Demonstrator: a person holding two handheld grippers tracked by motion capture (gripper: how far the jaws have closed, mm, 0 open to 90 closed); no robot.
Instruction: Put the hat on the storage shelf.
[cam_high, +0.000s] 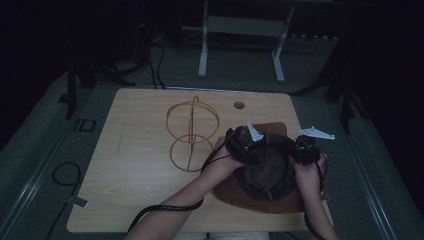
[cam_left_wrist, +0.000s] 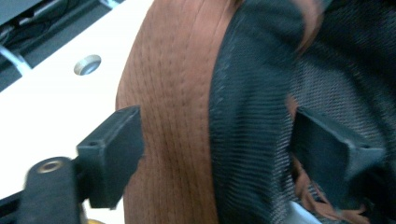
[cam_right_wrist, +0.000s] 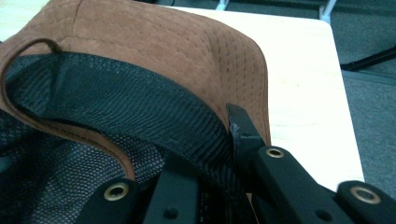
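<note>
Two grippers work one hat on the bench (cam_high: 150, 200), and the sound way to handle this step is to keep both grips even so the soft thing does not twist. By size, the bench comes first: pale wood, with a small round hole (cam_high: 239, 105) near its far edge and a wire frame of thin hoops (cam_high: 192, 134) standing left of centre, well apart from the work. Next is the hat (cam_high: 265, 185), brown suede with a wide stitched brim and a black mesh lining, lying upside down at the near right of the bench between the person's hands. The left gripper (cam_high: 246, 142) straddles the hat's left rim: its jaws stand apart, one outside against the brown brim, the other inside on the mesh, so I judge it ready to pinch but not yet closed. The right gripper (cam_high: 305, 149) is clamped on the hat's right rim, its jaws drawn together over the black inner band (cam_right_wrist: 140, 112). A thin brown cord (cam_right_wrist: 28, 49) loops inside the crown; keep it out of the jaws. Close the left slowly, bite only the rim, and lift both sides level.
</note>
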